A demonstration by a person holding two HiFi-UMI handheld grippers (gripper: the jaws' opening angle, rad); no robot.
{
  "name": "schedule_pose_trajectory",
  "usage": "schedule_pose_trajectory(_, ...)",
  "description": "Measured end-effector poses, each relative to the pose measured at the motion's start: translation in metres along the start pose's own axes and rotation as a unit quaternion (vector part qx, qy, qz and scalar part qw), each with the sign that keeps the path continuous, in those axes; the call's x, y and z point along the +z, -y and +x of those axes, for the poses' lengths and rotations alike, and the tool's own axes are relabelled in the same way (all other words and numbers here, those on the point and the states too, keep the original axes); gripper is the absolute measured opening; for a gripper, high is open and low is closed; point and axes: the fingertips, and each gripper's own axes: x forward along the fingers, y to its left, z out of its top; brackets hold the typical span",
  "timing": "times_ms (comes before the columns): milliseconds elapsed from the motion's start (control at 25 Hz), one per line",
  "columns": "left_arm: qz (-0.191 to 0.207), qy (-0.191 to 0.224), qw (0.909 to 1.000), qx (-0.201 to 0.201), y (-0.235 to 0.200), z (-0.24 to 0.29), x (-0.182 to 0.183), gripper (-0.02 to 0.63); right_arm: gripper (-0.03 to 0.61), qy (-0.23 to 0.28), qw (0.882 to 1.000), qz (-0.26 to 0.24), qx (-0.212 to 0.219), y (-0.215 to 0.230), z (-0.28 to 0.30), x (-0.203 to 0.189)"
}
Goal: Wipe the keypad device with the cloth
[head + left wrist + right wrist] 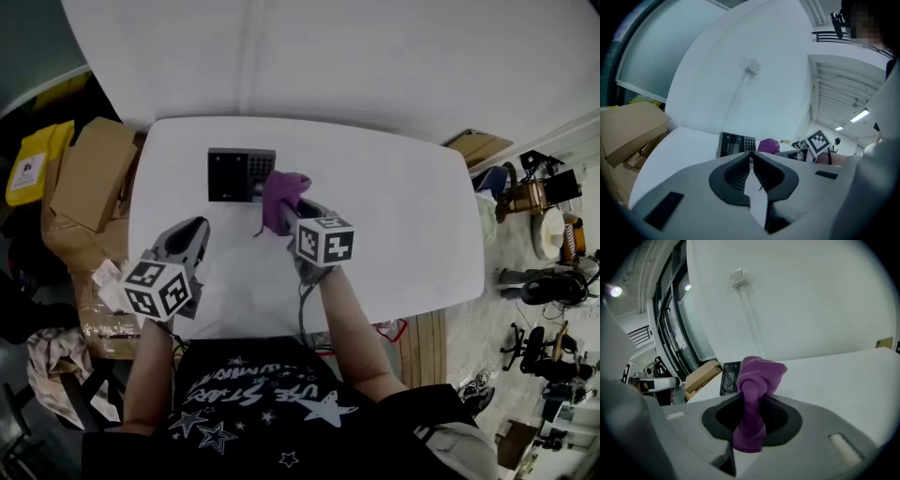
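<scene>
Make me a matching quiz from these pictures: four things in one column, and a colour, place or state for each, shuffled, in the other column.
Things:
1. keypad device
2. cloth
3. left gripper
4. cardboard box

Descriptions:
A. purple, pinched in the right gripper
B. brown, off the left edge of the table
C. jaws together, nothing held
D. black, on the table's far part

Pairs: 1-D, 2-A, 3-C, 4-B.

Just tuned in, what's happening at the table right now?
A person's right gripper is shut on a purple cloth, held at the right edge of the black keypad device on the white table; contact isn't clear. The left gripper hangs nearer the person, jaws together, empty.
</scene>
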Motion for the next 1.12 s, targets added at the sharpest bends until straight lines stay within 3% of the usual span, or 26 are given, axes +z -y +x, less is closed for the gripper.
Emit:
schedule_pose_trajectory(800,0.011,0.039,0.9991,0.008,0.145,-0.028,-0.041,0.031,0.100,0.021,0.997,-0.047,0.050,0.000,-0.134,-0.044)
schedule_pose_trajectory(1120,0.012,0.045,0.9988,0.016,0.192,-0.041,-0.070,0.031,0.100,0.011,0.996,-0.062,0.066,0.005,-0.183,-0.085)
